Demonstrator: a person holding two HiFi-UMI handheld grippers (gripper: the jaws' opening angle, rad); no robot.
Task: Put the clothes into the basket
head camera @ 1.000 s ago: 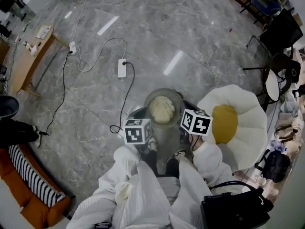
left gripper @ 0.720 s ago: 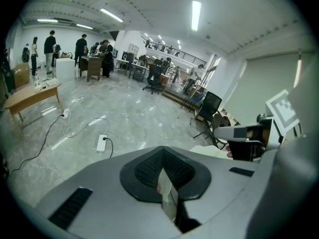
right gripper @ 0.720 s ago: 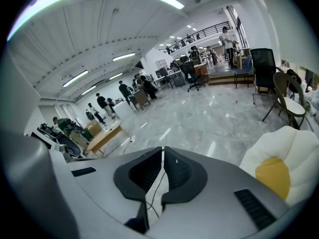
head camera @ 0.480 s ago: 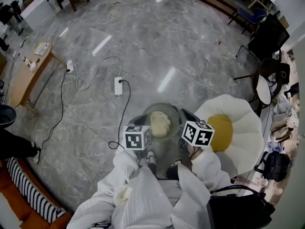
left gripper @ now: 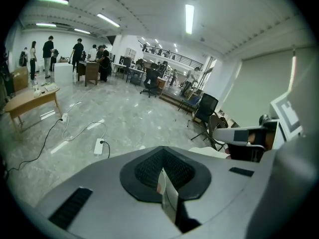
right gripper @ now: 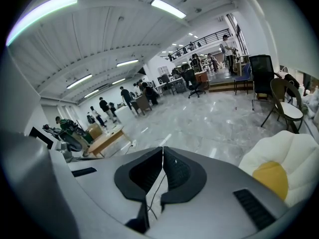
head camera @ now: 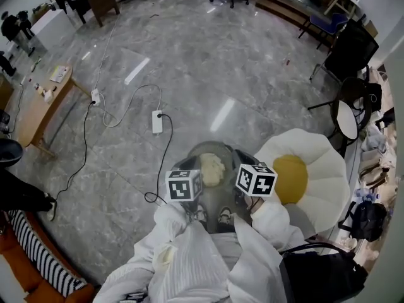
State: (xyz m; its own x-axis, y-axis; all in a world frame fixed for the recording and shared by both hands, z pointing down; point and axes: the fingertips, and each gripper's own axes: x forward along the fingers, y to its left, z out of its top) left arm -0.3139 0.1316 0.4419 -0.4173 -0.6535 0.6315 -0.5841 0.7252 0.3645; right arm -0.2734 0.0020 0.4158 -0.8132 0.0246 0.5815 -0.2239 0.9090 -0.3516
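— Between your left gripper (left gripper: 162, 156) and right gripper (right gripper: 163, 151), what lies?
— The basket (head camera: 221, 145), just beyond both, with cream clothes (head camera: 211, 168) heaped inside it.
— Their jaws?
— Together on both. A pale sliver (left gripper: 167, 193) shows in the left seam; I cannot tell what it is.

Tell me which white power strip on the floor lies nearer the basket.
The power strip on open floor just beyond the basket; the other strip lies farther left, beside the wooden table.
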